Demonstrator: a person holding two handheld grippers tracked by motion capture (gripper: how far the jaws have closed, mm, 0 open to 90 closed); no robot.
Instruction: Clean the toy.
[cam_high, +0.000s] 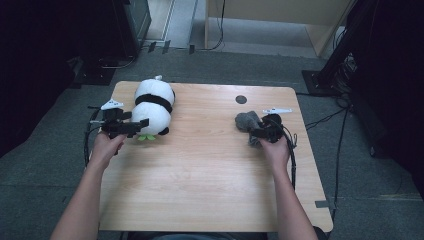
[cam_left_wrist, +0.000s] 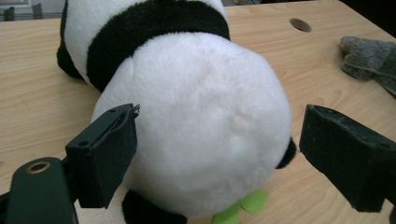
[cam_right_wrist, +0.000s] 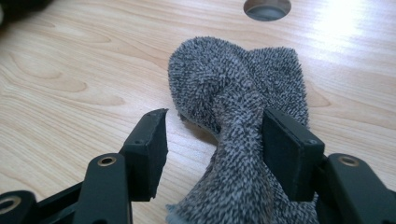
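Left gripper is sitting at the left centre of the high view, jaws spread wide. Panda plush toy is lying on the wooden table in the upper left, its white rounded end pointing toward that gripper. In the left gripper view the plush is bulging between the two pads; the left pad is lying against the fur, the right pad is standing clear. Green felt piece is peeking out beneath it, at bottom centre.

Right gripper is sitting at right centre, jaws partly open. Grey sock is lying crumpled between them, pressing the right pad, apart from the left. Round cable hole is showing above the sock.
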